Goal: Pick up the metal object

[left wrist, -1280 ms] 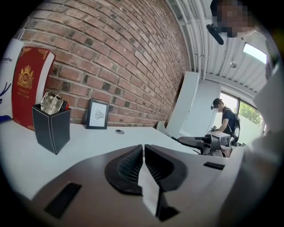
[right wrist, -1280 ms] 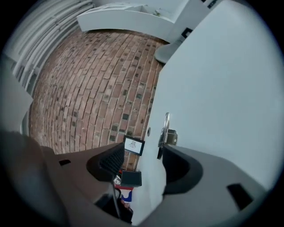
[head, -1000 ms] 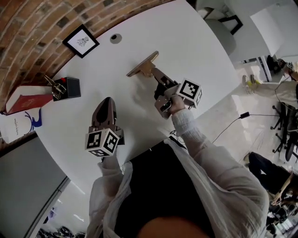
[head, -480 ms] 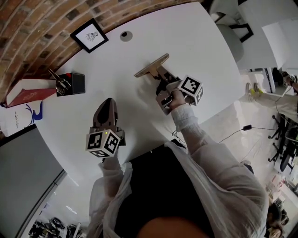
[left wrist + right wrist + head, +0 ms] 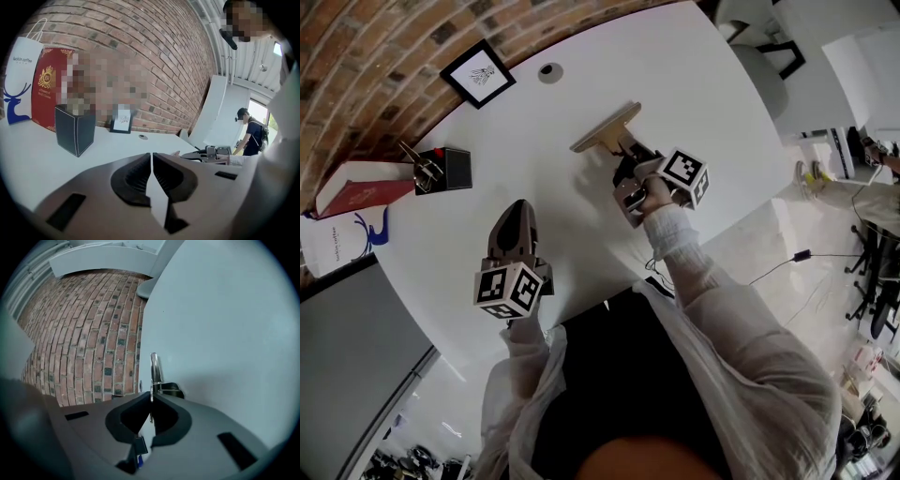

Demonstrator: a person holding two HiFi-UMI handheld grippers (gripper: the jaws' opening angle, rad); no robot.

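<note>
A: You work on one white table [image 5: 703,84] with two grippers, each carrying one marker cube. The one metal object [image 5: 606,128] lies on the table to the right of the black box [image 5: 450,169], well apart from it. Your right gripper [image 5: 625,156] is at the object's near end. Its fingers have just been closing, and now they are clamped on the object's thin shiny edge.

B: Your right gripper view agrees: the bright strip stands upright right between the fingers. Your left gripper [image 5: 517,206] rests below and to the right of the black box, near it. Its fingers are pressed together with nothing between them.

A: Now the count around that black box. You have one framed picture [image 5: 477,74] beyond it, toward the brick wall. One red case [image 5: 356,187] sits just beside it on the left, and one white paper bag [image 5: 337,244] is farther left again. One round hole [image 5: 549,70] in the table is up and to the right of it.

B: For writing, your left gripper view shows "luckin coffee" printed on the bag above a blue deer. The red case bears one gold crest, and its letters are too small to read. The picture shows a small dark drawing with no words you can make out. The cubes carry only black and white square markers.
</note>
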